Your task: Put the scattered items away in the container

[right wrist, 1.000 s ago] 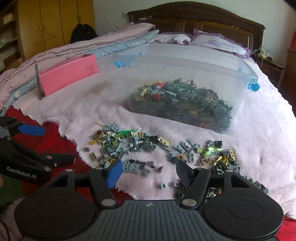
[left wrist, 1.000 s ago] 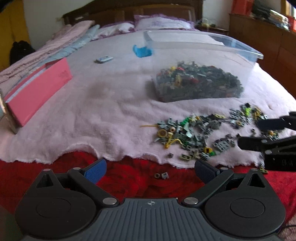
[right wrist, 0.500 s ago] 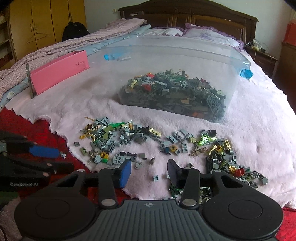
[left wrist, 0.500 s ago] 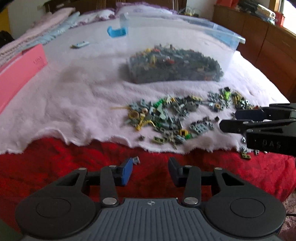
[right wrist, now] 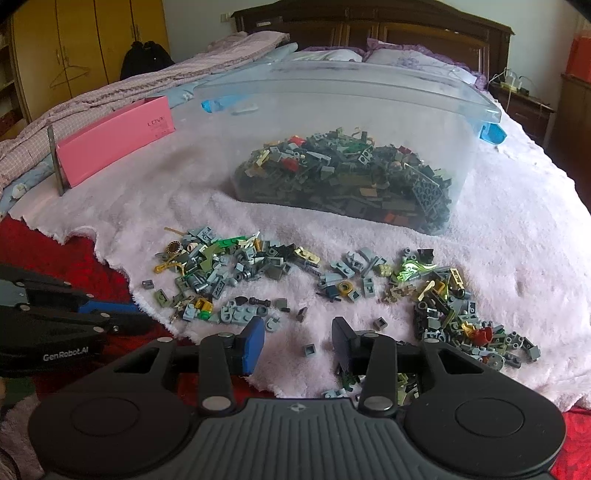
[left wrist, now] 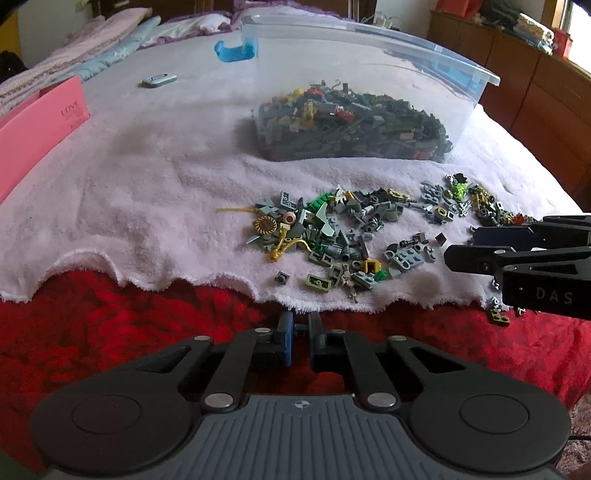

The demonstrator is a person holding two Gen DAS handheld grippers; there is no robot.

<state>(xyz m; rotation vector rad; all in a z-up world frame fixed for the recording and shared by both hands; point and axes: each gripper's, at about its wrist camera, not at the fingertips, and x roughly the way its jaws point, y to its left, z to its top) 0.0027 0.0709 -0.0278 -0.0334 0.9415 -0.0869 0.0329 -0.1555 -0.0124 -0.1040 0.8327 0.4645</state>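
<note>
A scatter of small grey, green and yellow plastic building bricks (right wrist: 280,280) lies across the middle of the right wrist frame on a pale pink fluffy blanket (right wrist: 517,229), with a second clump (right wrist: 461,317) at lower right; in the left wrist frame the same scatter (left wrist: 332,236) sits at centre. Beyond it, in the upper middle of both frames, stands a clear plastic storage bin with blue clip handles (right wrist: 369,96) (left wrist: 369,48), its floor already heaped with dark bricks.

At the bottom centre of the left wrist frame, the left hand-held gripper (left wrist: 299,332) hangs over a red patterned bedspread (left wrist: 110,325), just short of the blanket's scalloped edge, its fingers drawn to a narrow gap; whether anything sits between them cannot be told. In the right wrist frame the right hand-held gripper (right wrist: 298,341) is spread wide over the blanket's near edge, a single loose grey brick (right wrist: 309,350) lying between its fingers and untouched by either.

A long pink box lettered "LOVE" (right wrist: 118,144) rests on the blanket at the left of that frame. A dark wooden headboard (right wrist: 369,22) fills the top, and yellow wardrobe doors (right wrist: 92,37) the upper left.
</note>
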